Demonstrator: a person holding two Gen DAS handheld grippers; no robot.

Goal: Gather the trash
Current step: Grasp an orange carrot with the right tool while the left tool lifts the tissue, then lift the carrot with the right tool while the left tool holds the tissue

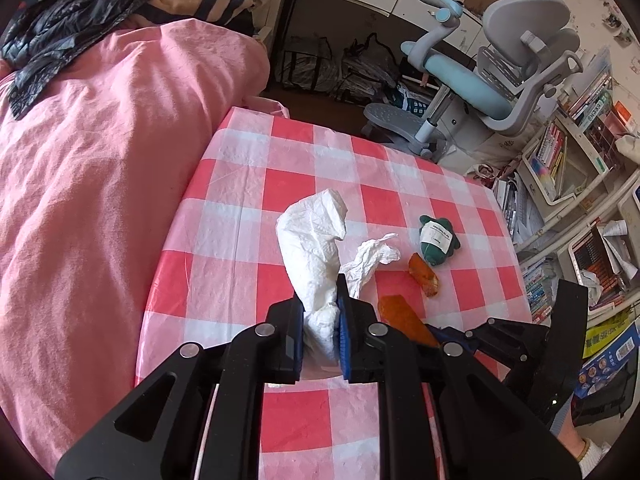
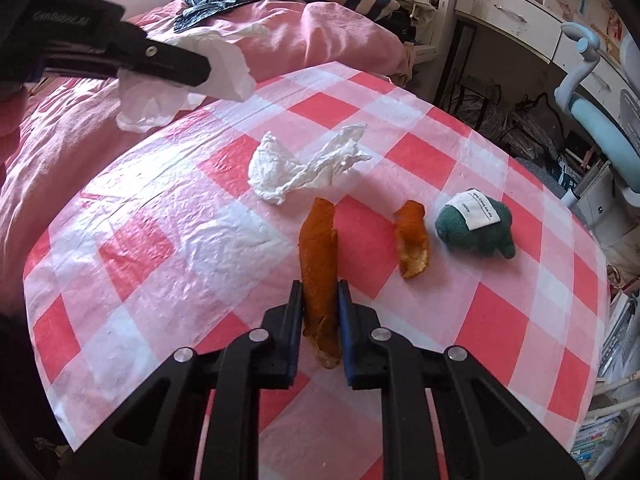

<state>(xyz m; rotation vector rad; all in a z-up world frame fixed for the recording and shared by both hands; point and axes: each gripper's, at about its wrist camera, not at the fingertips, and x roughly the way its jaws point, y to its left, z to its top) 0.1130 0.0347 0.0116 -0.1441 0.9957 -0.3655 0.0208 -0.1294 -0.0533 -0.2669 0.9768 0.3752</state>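
Observation:
My left gripper (image 1: 320, 292) is shut on a crumpled white tissue (image 1: 314, 240) and holds it above the red-and-white checked table (image 1: 256, 184); the same gripper (image 2: 200, 70) and tissue (image 2: 160, 100) show at the upper left of the right wrist view. My right gripper (image 2: 319, 292) is shut on a long orange peel (image 2: 318, 252) that lies on the cloth. A second crumpled tissue (image 2: 296, 168) lies just beyond it. To the right lie a shorter orange peel (image 2: 412, 240) and a green plush toy (image 2: 476, 228) with a white label.
A bed with a pink cover (image 1: 100, 160) runs along the table's left side, with a black jacket (image 1: 60, 40) on it. A grey and blue desk chair (image 1: 500, 68) stands beyond the table, and bookshelves (image 1: 568, 168) fill the right. Black bags (image 1: 352, 68) sit under a desk.

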